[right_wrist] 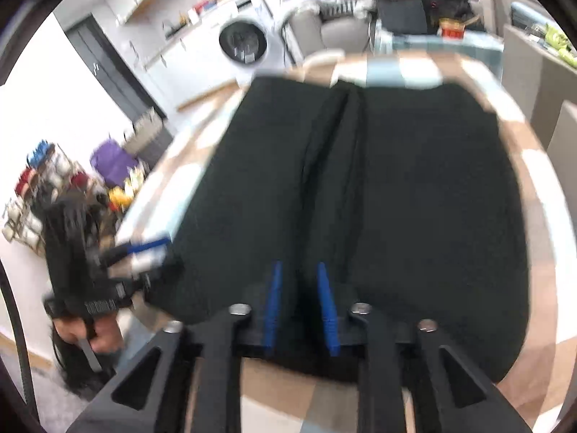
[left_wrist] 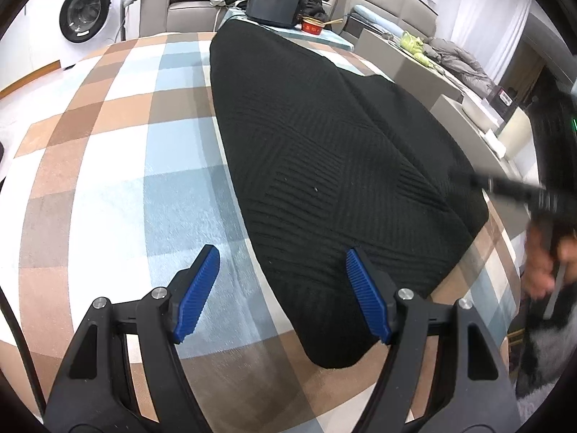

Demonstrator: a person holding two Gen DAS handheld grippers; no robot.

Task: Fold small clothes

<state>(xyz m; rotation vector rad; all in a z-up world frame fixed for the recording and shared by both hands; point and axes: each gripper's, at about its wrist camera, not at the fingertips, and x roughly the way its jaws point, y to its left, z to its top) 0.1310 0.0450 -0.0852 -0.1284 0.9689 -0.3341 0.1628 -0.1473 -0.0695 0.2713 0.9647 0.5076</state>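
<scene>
Black knit garment (left_wrist: 324,166) lies flat on the checked cloth (left_wrist: 108,166), ready for folding. Left gripper (left_wrist: 283,288) hangs spread, empty, straddling its edge; right gripper (right_wrist: 299,306), slightly parted, grips nothing.

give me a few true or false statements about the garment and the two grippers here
1. The garment is black. True.
2. It lies on a plain white sheet. False: it lies on a checked blanket of brown, blue and white.
3. The left gripper is open and holds nothing. True.
4. The right gripper stands wider open than the left. False: its gap is narrower.
5. A washing machine stands in the background. True.
</scene>
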